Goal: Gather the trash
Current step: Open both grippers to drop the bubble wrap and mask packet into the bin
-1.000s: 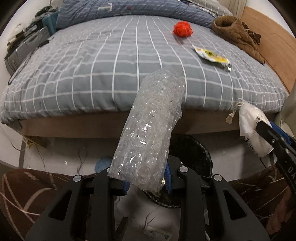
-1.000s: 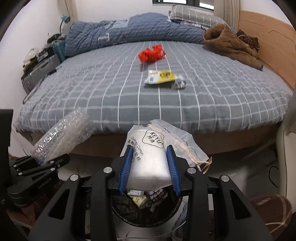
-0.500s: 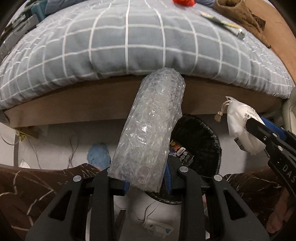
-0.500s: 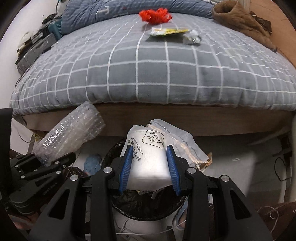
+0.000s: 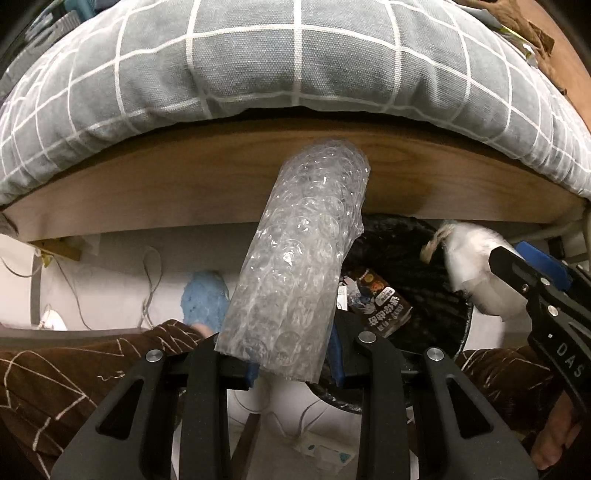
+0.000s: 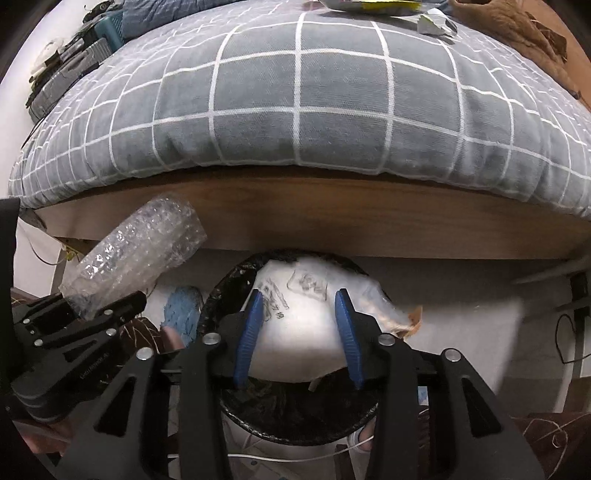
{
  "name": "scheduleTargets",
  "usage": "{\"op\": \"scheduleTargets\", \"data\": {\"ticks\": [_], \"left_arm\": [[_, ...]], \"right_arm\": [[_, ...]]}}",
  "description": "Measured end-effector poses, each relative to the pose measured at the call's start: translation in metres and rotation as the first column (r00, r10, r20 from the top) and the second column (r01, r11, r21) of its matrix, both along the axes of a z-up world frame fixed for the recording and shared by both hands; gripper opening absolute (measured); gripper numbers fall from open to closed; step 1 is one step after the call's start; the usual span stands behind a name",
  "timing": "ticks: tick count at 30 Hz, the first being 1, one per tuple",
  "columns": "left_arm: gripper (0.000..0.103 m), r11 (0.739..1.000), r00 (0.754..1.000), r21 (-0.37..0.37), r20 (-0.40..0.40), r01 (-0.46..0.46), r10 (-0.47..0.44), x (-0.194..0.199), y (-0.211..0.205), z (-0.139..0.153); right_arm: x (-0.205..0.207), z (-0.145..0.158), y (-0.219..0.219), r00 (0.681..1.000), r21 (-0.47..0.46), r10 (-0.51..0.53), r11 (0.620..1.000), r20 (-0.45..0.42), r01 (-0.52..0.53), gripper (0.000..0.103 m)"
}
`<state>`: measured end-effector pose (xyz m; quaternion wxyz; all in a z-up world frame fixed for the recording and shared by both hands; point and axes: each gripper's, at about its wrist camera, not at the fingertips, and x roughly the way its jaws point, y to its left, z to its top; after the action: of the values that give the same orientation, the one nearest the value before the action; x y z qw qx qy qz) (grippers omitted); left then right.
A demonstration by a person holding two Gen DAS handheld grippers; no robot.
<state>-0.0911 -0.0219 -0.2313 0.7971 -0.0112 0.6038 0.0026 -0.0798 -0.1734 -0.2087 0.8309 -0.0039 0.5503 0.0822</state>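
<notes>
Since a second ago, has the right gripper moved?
Yes. The right gripper dropped from bed-top level to below the wooden bed rail, over the trash bin.

Left gripper (image 5: 295, 365) clamped, pointing steeply down; right gripper (image 6: 299, 332) jaws just widening.

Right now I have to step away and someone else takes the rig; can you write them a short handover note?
Left gripper: shut on the clear bubble-wrap roll, beside the black-lined round trash bin.
Right gripper: jaws have just been opening; the white drawstring pouch sits between its fingers over the bin.
Done: both carried to the bin.
Left: drop both; yellow wrapper remains on the grey checked bed.
</notes>
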Motion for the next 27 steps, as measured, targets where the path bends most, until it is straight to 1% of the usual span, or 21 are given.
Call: {"op": "scheduleTargets", "data": {"ticks": [1,3,5,6,8,9,13,17,24,27], "left_arm": [[0.028,1.000,1.000,-0.002,-0.004,-0.003,0.003,0.001,0.000,-0.001],[0.028,1.000,1.000,-0.001,-0.007,-0.006,0.006,0.001,-0.002,-0.003],[0.028,1.000,1.000,-0.002,-0.005,-0.002,0.002,0.001,-0.006,-0.001],[0.028,1.000,1.000,-0.003,-0.004,0.002,-0.002,-0.001,-0.009,0.000],[0.028,1.000,1.000,-0.007,-0.003,0.010,-0.010,0.000,-0.012,-0.002],[0.028,1.000,1.000,-0.010,-0.003,0.021,-0.021,0.000,-0.016,-0.001],[0.028,0.998,0.998,-0.027,0.000,0.062,-0.062,0.002,-0.037,0.001],[0.028,0.995,0.995,-0.032,0.010,0.096,-0.096,0.001,-0.058,0.001],[0.029,0.989,0.990,-0.037,-0.009,0.143,-0.144,-0.001,-0.089,-0.007],[0.029,0.987,0.987,-0.043,-0.020,0.158,-0.159,-0.003,-0.096,-0.009]], "right_arm": [[0.000,0.000,0.000,1.000,-0.003,0.001,1.000,0.000,-0.001,0.043],[-0.001,0.002,-0.001,1.000,-0.010,-0.002,1.000,0.007,0.002,0.051],[-0.003,0.007,-0.004,1.000,-0.014,-0.014,1.000,0.024,0.014,0.062],[-0.003,0.012,-0.008,0.999,-0.017,-0.024,1.000,0.036,0.025,0.065],[-0.006,0.018,-0.017,0.997,-0.017,-0.038,0.999,0.060,0.039,0.074],[-0.008,0.021,-0.021,0.996,-0.016,-0.045,0.999,0.071,0.046,0.075],[-0.011,0.032,-0.047,0.991,-0.024,-0.078,0.996,0.105,0.081,0.086],[-0.016,0.037,-0.073,0.985,-0.040,-0.120,0.991,0.125,0.126,0.089],[-0.027,0.035,-0.112,0.975,-0.047,-0.183,0.981,0.126,0.190,0.089],[-0.028,0.040,-0.118,0.971,-0.038,-0.199,0.978,0.131,0.206,0.089]]}}
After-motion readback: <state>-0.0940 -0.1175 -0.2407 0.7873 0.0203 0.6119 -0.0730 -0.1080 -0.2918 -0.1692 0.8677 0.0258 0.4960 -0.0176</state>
